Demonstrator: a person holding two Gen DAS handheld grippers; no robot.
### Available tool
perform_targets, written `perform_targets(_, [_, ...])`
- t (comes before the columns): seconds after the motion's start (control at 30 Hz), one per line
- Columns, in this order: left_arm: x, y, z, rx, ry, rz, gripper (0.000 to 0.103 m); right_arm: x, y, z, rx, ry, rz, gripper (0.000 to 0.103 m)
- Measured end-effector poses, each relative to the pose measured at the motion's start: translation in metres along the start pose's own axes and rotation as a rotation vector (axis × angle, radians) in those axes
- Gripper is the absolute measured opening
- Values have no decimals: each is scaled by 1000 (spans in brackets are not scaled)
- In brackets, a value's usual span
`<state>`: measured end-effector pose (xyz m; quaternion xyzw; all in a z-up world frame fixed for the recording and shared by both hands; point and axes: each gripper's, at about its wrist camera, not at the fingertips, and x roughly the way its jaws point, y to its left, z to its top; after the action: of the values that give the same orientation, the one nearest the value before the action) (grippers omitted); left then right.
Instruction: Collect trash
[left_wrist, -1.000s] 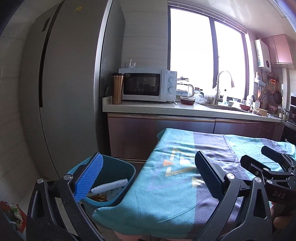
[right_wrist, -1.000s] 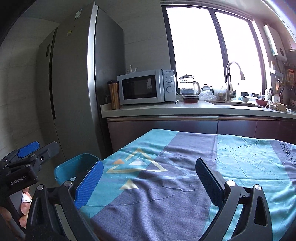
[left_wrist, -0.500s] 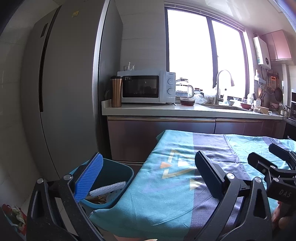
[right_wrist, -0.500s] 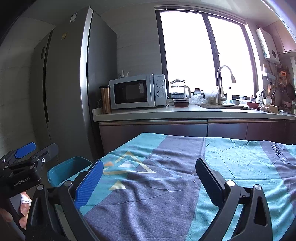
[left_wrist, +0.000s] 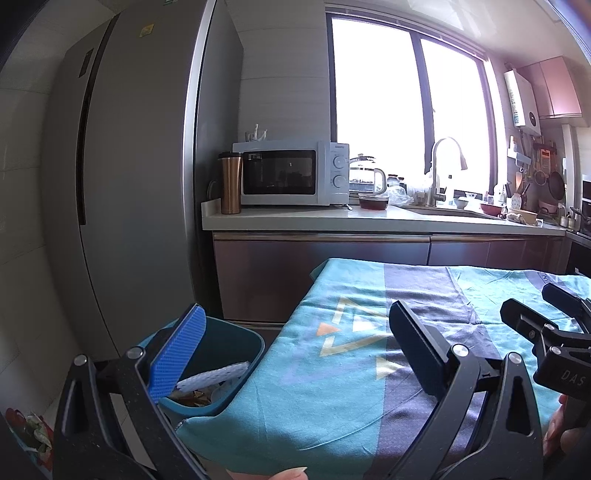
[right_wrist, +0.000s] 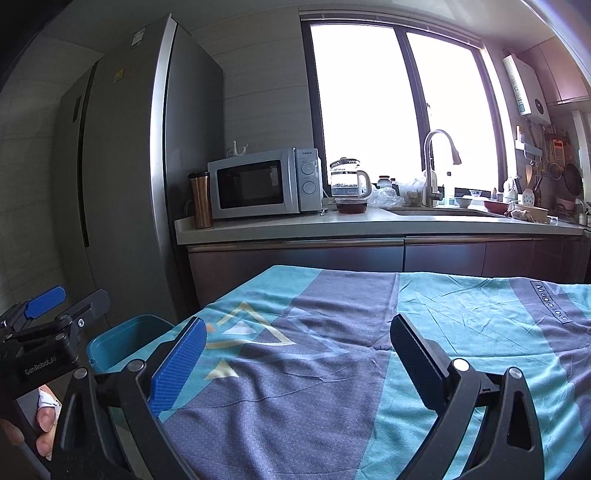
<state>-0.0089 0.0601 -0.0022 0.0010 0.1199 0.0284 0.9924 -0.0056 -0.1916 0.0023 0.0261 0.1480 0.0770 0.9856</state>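
Note:
A teal trash bin (left_wrist: 236, 343) stands on the floor at the left edge of the table, with white foam wrap (left_wrist: 214, 378) and other scraps inside. It also shows in the right wrist view (right_wrist: 122, 343). My left gripper (left_wrist: 295, 354) is open and empty, held above the table's left edge beside the bin. My right gripper (right_wrist: 295, 358) is open and empty over the teal and purple tablecloth (right_wrist: 332, 369). No trash shows on the cloth. Each gripper appears in the other's view, the right one (left_wrist: 550, 332) and the left one (right_wrist: 55, 314).
A tall grey fridge (left_wrist: 122, 184) stands left. A counter (left_wrist: 369, 221) behind the table holds a microwave (left_wrist: 288, 177), a copper tumbler (left_wrist: 229, 182), a kettle, a sink and a tap. A crumpled wrapper (left_wrist: 33, 432) lies on the floor at far left.
Both grippers have tilted up and pulled back a little, so the bin and table sit lower in view. Both stay open and empty.

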Motion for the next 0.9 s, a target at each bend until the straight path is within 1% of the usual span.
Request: perform_targets(0.9, [1,-3,-2,-1,-1,5,98,4,-9,3,6,2,-5,96])
